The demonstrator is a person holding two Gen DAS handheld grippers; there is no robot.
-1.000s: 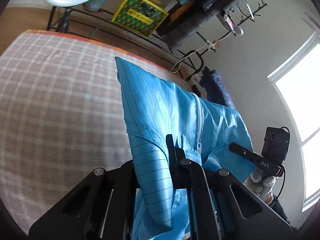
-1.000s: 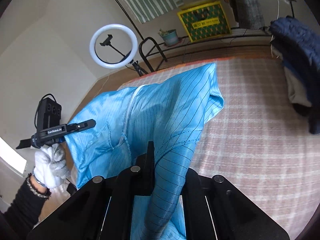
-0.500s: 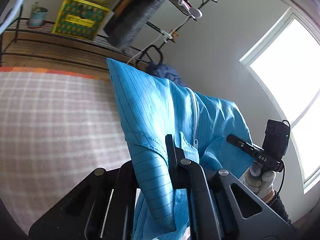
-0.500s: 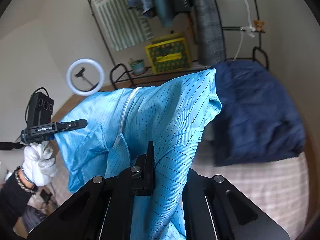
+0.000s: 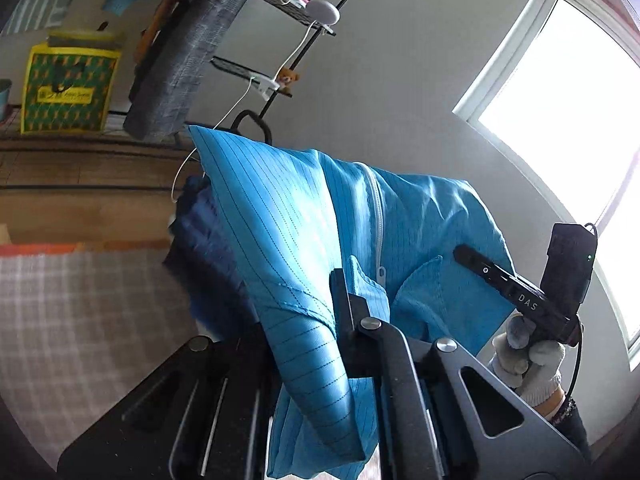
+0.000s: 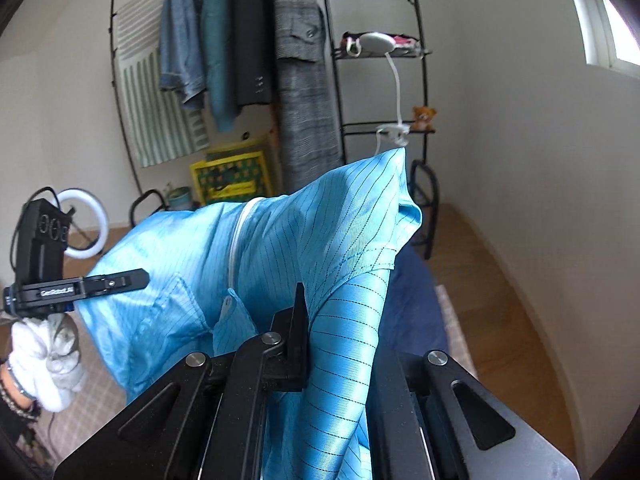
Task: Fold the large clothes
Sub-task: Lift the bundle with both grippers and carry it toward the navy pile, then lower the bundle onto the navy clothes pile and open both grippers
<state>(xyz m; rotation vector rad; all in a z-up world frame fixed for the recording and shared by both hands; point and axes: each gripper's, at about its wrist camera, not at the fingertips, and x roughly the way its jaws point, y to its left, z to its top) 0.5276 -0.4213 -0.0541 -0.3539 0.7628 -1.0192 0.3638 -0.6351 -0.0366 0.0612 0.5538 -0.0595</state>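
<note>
Both tongs gripping a blue pinstriped zip jacket, holding it up in the air

Left tongs [image 5: 340,320] and right tongs [image 6: 300,328] are each pinching jacket [image 5: 288,216] fabric, with the garment hanging above the checked bed [image 5: 80,312] near a clothes rack [image 6: 248,40].

The coat [image 5: 288,216] I hold up is bright sky blue with thin dark pinstripes and a white zip. My two grippers are matt black, and my gloves [image 6: 44,356] are white and grey. Below lies a pale pink-and-white checked cover [image 5: 80,320] with a dark navy garment [image 6: 416,320] on it. Behind, a yellow crate [image 6: 230,178] with green pattern, a grey checked coat [image 6: 304,92] and a denim-blue jacket [image 6: 180,40].
</note>
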